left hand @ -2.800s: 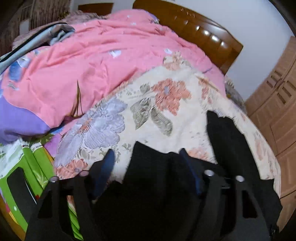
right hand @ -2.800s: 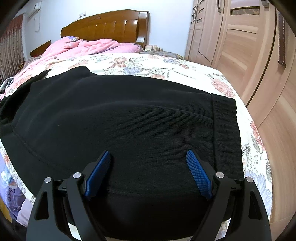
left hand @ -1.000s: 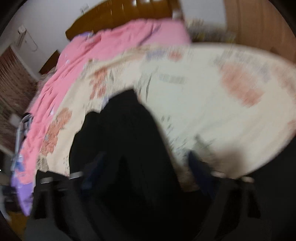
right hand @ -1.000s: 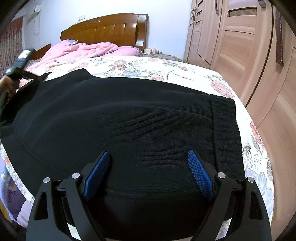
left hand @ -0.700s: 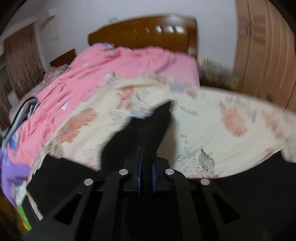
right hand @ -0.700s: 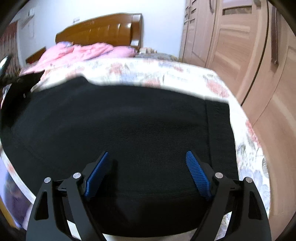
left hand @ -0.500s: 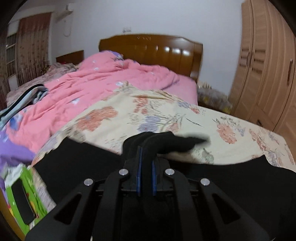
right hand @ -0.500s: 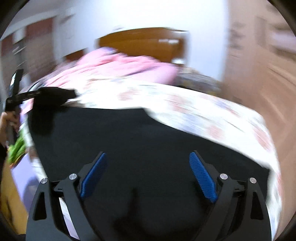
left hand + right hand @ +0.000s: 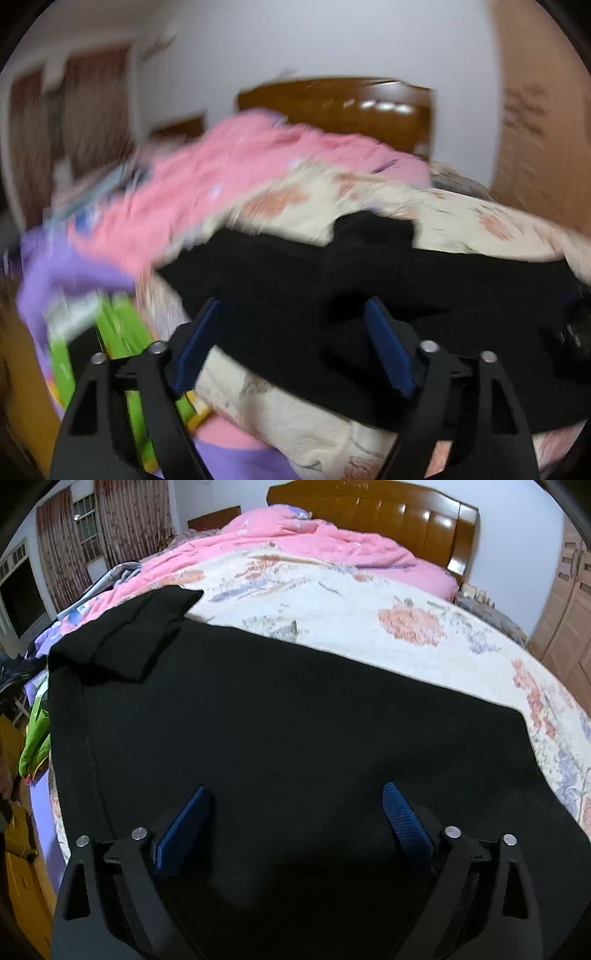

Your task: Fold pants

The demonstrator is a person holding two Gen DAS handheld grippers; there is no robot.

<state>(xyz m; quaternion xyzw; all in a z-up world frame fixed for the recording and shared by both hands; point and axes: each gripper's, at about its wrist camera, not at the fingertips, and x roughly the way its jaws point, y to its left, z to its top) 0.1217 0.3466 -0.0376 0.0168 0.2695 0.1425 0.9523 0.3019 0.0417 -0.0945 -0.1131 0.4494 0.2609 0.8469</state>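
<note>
Black pants (image 9: 288,709) lie flat across the floral bedsheet (image 9: 369,602). A small part at their far left corner (image 9: 144,627) is folded back on top. My right gripper (image 9: 295,812) is open just above the near part of the pants. In the blurred left wrist view the pants (image 9: 369,280) stretch across the bed edge, with the folded-over piece (image 9: 373,229) at the far side. My left gripper (image 9: 291,343) is open and empty above their near edge.
A pink quilt (image 9: 295,535) is heaped at the back by the wooden headboard (image 9: 388,506). Wooden wardrobe doors (image 9: 565,602) stand at the right. Green and purple items (image 9: 92,325) lie off the bed's left edge.
My left gripper, shut on the pants corner half a second ago, has let it go folded over the pants, opened and pulled back. My right gripper stayed open and swung left.
</note>
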